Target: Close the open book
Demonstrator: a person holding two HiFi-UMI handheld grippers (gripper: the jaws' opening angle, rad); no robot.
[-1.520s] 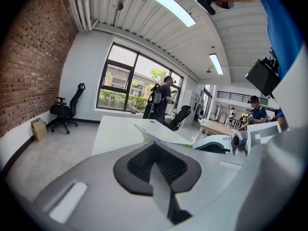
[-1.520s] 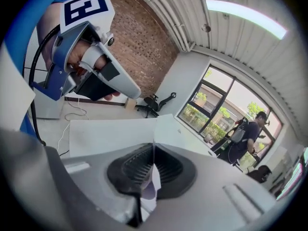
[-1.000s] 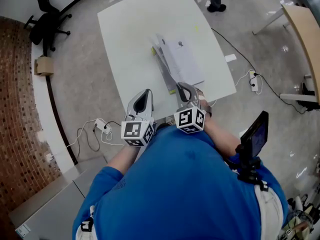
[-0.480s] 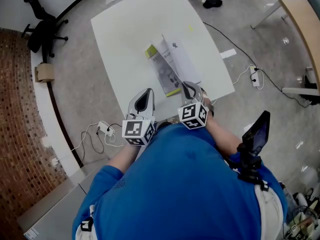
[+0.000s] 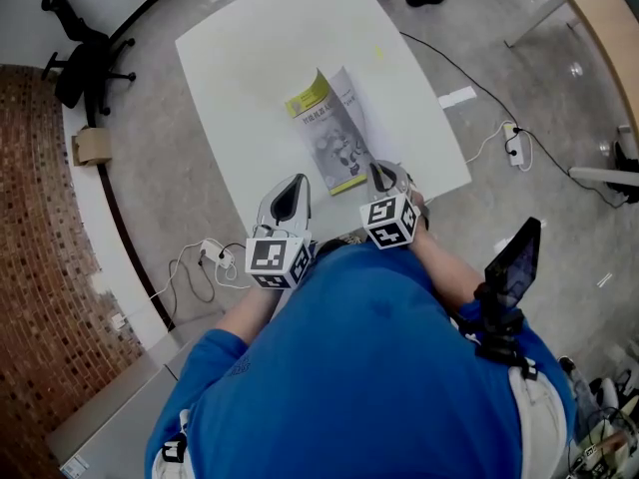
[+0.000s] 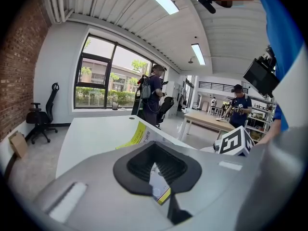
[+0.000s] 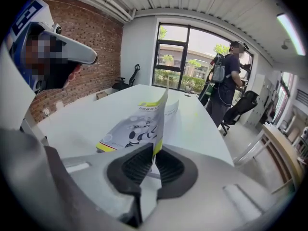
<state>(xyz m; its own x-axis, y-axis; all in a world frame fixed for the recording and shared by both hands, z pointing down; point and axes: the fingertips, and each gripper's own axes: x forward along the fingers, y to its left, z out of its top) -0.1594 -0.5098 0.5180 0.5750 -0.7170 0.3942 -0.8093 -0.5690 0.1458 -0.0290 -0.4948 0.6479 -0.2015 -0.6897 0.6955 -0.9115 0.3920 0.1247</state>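
Both jaws shut | right gripper (image 5: 385, 176): pinching glossy book (image 5: 332, 133) cover, just loosening | left gripper (image 5: 290, 190): empty

The left arm (image 5: 243, 315) and right arm (image 5: 445, 267) both reach forward in the middle of the picture. The left gripper (image 5: 290, 188) points a little down, its fingers together and holding nothing. Just right of it, the right gripper (image 5: 380, 173) tips down more, its fingers pinching the edge of the book (image 5: 332, 138).

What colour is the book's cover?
The book has a grey-and-white cover with yellow bands at both ends; it shows best in the right gripper view.
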